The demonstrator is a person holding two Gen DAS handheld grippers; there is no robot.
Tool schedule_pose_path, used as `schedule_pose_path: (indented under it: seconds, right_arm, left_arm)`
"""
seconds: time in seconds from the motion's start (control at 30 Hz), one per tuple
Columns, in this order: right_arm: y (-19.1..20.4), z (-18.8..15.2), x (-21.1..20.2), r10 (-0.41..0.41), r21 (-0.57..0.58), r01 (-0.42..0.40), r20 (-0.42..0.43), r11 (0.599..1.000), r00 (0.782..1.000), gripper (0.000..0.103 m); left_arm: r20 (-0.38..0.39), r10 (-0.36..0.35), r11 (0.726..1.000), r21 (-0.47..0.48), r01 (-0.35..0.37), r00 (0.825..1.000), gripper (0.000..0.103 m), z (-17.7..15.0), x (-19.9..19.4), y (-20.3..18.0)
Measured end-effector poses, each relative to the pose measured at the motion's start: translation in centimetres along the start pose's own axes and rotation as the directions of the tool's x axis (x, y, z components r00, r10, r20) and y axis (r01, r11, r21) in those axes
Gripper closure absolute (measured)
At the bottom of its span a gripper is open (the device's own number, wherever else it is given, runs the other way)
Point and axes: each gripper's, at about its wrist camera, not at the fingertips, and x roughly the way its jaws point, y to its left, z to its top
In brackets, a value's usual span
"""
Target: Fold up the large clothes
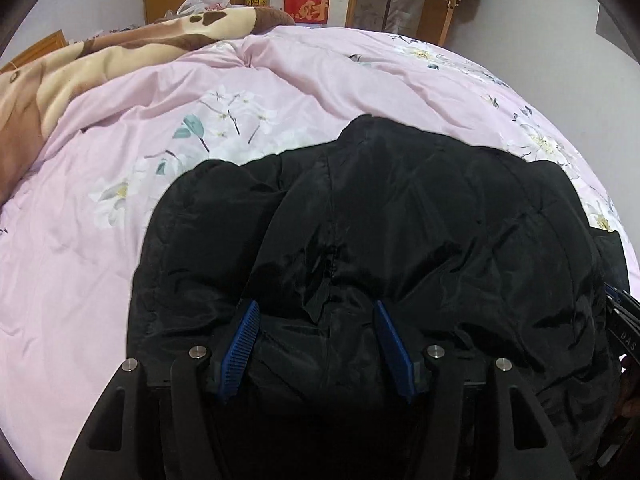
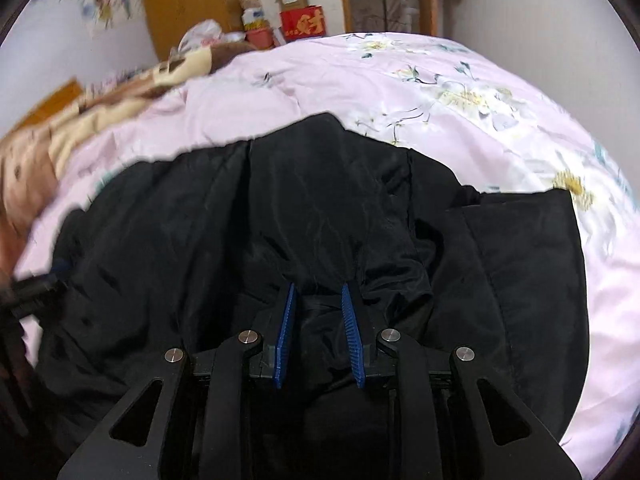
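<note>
Bunched black jacket (image 1: 400,216) fabric fills the space right in front of both my tongs, so that's where I'm starting. It's a big padded thing lying on the pink floral duvet (image 1: 120,240), and everything else I'll place relative to the jacket.

My right gripper (image 2: 318,292) has its blue pads pinched narrow on a gathered fold of the jacket near its near edge, clearly gripping it. My left gripper (image 1: 316,312) sits wider, with a fat puffy wad of the jacket bulging between the pads; looks clamped on it, just a thicker bite. My guess is I'm holding both sides of the near edge so I can carry it over the rest of the jacket for a fold.

Beyond the jacket's far edge is more duvet, then a brown and cream blanket (image 1: 80,56) off to the far left of it. Past that, against the wall, a red box (image 1: 307,9).
</note>
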Motion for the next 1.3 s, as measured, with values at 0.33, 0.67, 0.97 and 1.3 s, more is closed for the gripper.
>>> schedule_pose_path:
  seconds: [0.33, 0.67, 0.97, 1.3]
  right_arm:
    - [0.1, -0.4, 0.8, -0.003, 0.001, 0.003, -0.020, 1.000, 1.000, 0.080]
    - [-0.1, 1.9, -10.2, 0.035, 0.113, -0.047, 0.107, 0.992, 0.994, 0.077]
    - [0.3, -2.1, -24.8, 0.014, 0.035, -0.022, 0.223, 0.999, 0.975, 0.077]
    - [-3.4, -11.1, -34.8, -0.074, 0.087, 0.055, 0.229, 0.995, 0.971, 0.052]
  left_arm:
    - [0.005, -0.010, 1.000, -0.002, 0.010, 1.000, 0.043, 0.3, 0.3, 0.2]
    - [0.025, -0.058, 0.998, -0.007, 0.058, 0.998, 0.043, -1.5, -11.0, 3.0]
    - [0.057, -0.057, 0.998, 0.012, 0.057, 0.997, 0.042, -7.6, -22.4, 7.0]
    - [-0.007, -0.112, 0.993, -0.046, 0.112, 0.994, 0.035, -18.5, -27.6, 11.1]
